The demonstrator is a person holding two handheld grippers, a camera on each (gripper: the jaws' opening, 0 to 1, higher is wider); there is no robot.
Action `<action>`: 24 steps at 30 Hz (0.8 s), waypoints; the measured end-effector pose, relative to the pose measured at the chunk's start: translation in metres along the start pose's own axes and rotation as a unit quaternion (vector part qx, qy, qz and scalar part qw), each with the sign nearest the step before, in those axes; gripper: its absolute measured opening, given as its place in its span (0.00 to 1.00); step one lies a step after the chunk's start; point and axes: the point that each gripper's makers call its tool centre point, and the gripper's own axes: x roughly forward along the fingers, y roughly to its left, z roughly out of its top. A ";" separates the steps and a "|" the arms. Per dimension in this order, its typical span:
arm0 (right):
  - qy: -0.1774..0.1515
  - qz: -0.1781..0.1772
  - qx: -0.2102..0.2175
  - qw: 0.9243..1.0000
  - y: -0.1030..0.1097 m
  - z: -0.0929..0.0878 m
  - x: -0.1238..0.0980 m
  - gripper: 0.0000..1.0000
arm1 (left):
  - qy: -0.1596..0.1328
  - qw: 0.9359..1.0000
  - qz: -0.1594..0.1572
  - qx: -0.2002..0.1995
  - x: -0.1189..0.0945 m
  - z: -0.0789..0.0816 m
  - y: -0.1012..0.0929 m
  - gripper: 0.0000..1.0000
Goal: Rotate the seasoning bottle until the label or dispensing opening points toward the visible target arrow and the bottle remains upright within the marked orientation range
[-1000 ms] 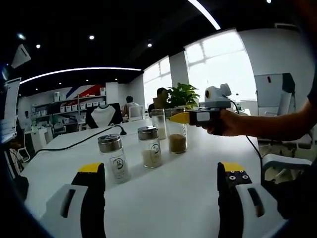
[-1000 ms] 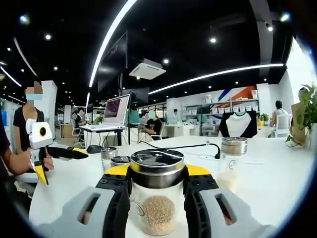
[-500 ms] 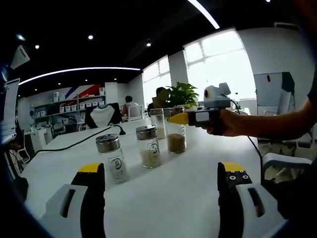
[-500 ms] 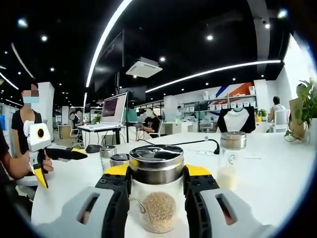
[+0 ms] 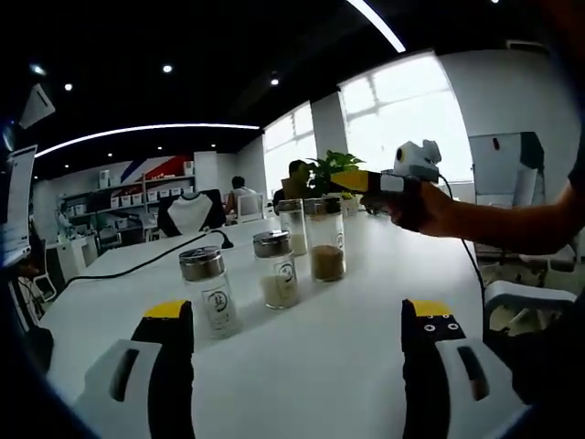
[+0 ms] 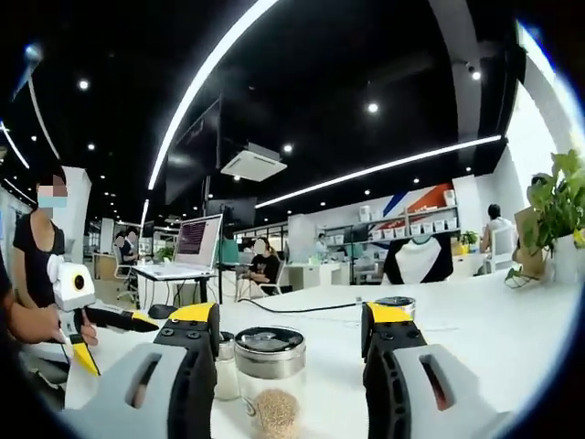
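Observation:
Several glass seasoning bottles with silver caps stand upright in a row on the white table (image 5: 347,320). The one holding brown grains (image 5: 326,240) is third from the left. My right gripper (image 5: 352,181), held by a hand, hovers just above and to the right of its cap. In the right gripper view the same brown bottle (image 6: 270,384) stands low between the wide-apart jaws of my right gripper (image 6: 292,315), and nothing touches it. My left gripper (image 5: 297,311) hangs open over the near table, short of the bottles. It appears again at the left (image 6: 87,318), held in a hand.
A black cable (image 5: 137,265) runs across the table behind the bottles. A potted plant (image 5: 338,169) stands at the far end. A laptop (image 6: 196,247) sits on a desk beyond. People sit in the background. The table's near left edge curves close to my left jaw.
My right gripper has let go of the brown-grain bottle, opened wide and lifted up from it. The bottle stays upright on the table. My left gripper has not moved.

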 end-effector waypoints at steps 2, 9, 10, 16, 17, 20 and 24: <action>0.002 -0.006 -0.003 1.000 -0.006 0.002 0.001 0.63 | 0.002 1.000 0.000 0.000 0.000 -0.001 0.000 0.99; 0.025 -0.030 -0.022 0.999 -0.026 -0.002 0.009 0.62 | -0.002 1.000 0.002 0.001 -0.002 0.002 0.002 0.99; 0.026 -0.034 -0.024 0.999 -0.029 -0.003 0.009 0.61 | -0.002 1.000 0.002 0.001 -0.002 0.002 0.002 0.99; 0.053 -0.066 -0.039 0.996 -0.057 -0.014 0.019 0.56 | 0.000 1.000 0.000 -0.003 -0.001 0.000 0.001 1.00; 0.065 -0.073 -0.046 0.994 -0.063 -0.019 0.022 0.56 | 0.001 1.000 0.000 -0.003 -0.001 -0.001 0.001 1.00; 0.087 -0.079 -0.060 0.991 -0.074 -0.030 0.027 0.56 | -0.001 1.000 0.000 -0.005 -0.001 0.000 0.003 1.00; 0.117 -0.086 -0.079 0.986 -0.088 -0.047 0.037 0.56 | -0.009 1.000 0.003 -0.007 -0.003 0.004 0.007 1.00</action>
